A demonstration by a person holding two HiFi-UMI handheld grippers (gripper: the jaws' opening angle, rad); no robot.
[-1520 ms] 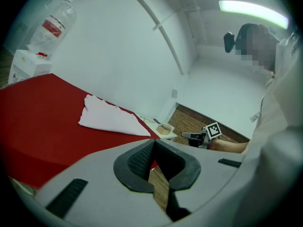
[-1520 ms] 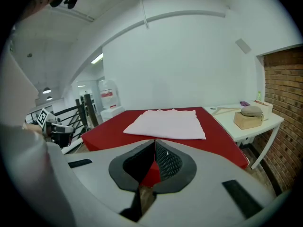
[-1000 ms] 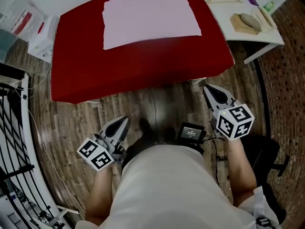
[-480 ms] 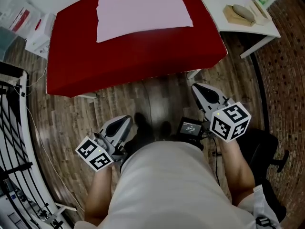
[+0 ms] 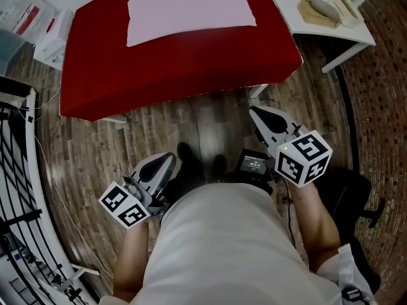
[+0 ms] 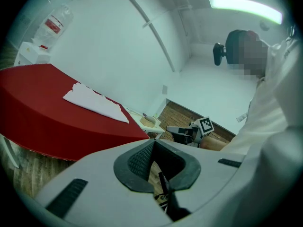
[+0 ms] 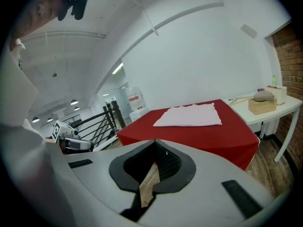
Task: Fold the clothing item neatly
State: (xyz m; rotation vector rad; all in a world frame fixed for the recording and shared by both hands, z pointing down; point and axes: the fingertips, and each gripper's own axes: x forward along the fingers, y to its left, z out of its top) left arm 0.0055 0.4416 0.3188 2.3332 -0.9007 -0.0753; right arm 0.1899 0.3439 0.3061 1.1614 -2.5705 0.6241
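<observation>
A pale pink garment (image 5: 187, 8) lies flat on the red table (image 5: 184, 68) at the top of the head view. Both grippers hang over the wooden floor in front of the table, close to the person's body and well short of the cloth. My left gripper (image 5: 166, 159) is shut with nothing in it, low on the left. My right gripper (image 5: 255, 112) is shut and empty too, nearer the table's front right corner. The left gripper view shows the garment (image 6: 94, 103) far off, and the right gripper view shows the garment (image 7: 189, 116) on the table (image 7: 208, 138).
A white side table (image 5: 356, 33) stands at the right of the red one, bearing a hanger and a wooden block (image 5: 321, 13). A black railing (image 5: 19, 189) runs down the left. White boxes (image 5: 48, 33) sit at the far left, a black chair base (image 5: 359, 199) at the right.
The table and garment have slid toward the top of the head view. My right gripper has shifted a little left and up in the picture. Both grippers stayed shut.
</observation>
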